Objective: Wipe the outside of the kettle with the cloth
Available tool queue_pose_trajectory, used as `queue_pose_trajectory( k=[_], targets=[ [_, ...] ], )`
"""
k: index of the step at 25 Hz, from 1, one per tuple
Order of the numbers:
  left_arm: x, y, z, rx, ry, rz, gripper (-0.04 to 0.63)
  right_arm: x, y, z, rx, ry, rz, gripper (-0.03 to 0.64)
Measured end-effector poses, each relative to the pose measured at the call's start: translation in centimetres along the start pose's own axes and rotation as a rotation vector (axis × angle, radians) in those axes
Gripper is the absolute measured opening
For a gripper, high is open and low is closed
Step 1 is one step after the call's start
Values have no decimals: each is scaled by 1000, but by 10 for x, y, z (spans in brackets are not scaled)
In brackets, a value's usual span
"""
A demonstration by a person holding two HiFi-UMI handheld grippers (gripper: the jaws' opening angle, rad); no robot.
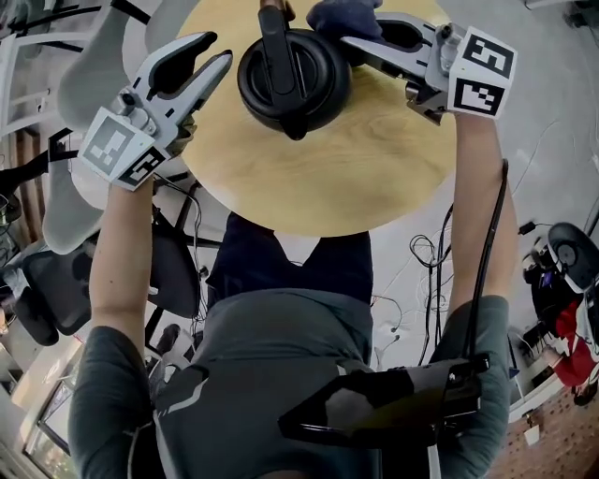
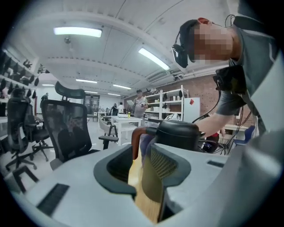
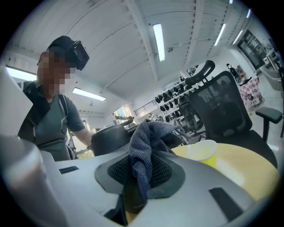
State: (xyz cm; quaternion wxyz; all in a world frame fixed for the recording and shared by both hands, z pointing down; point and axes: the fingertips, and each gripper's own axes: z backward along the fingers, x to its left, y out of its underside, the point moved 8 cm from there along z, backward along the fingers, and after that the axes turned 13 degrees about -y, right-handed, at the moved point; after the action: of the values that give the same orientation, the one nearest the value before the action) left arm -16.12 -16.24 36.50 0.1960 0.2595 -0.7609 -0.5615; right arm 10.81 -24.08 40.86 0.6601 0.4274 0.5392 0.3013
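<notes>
Over a round wooden table (image 1: 356, 178), a person works a gripper on either side of the black kettle (image 1: 292, 79). The right gripper (image 1: 348, 33), just right of the kettle, is clamped on the dark blue cloth (image 1: 339, 14). The left gripper (image 1: 217, 49), just left of the kettle, has its jaws parted with nothing between them.

To wipe well, the bunched cloth likely needs pressing flat against the kettle's wall and drawing round it, while the free left gripper steadies the kettle against sliding.

Whether the cloth touches the kettle cannot be told — the head view cuts off the kettle's far edge, and each gripper's own body hides its lower wall. A pale cup (image 3: 203, 153), right of the kettle, shows only in the right gripper view.
</notes>
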Motion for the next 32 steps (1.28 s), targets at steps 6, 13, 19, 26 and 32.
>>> queue_pose_trajectory(
  k=[6,13,19,26,32],
  targets=[
    [-17,25,24,-4,-103,181,124,1,2,3,-32,-9,6,87],
    [-58,34,40,-33,-152,262,75,57,33,8,-86,60,32,87],
    [-53,31,39,-31,-99,198,32,86,46,-9,-101,165,70,87],
    [-50,39,39,-46,-49,229,28,120,63,-58,-53,197,103,87],
    [-52,40,59,-7,-70,265,29,155,61,-79,-28,239,84,88]
  ],
)
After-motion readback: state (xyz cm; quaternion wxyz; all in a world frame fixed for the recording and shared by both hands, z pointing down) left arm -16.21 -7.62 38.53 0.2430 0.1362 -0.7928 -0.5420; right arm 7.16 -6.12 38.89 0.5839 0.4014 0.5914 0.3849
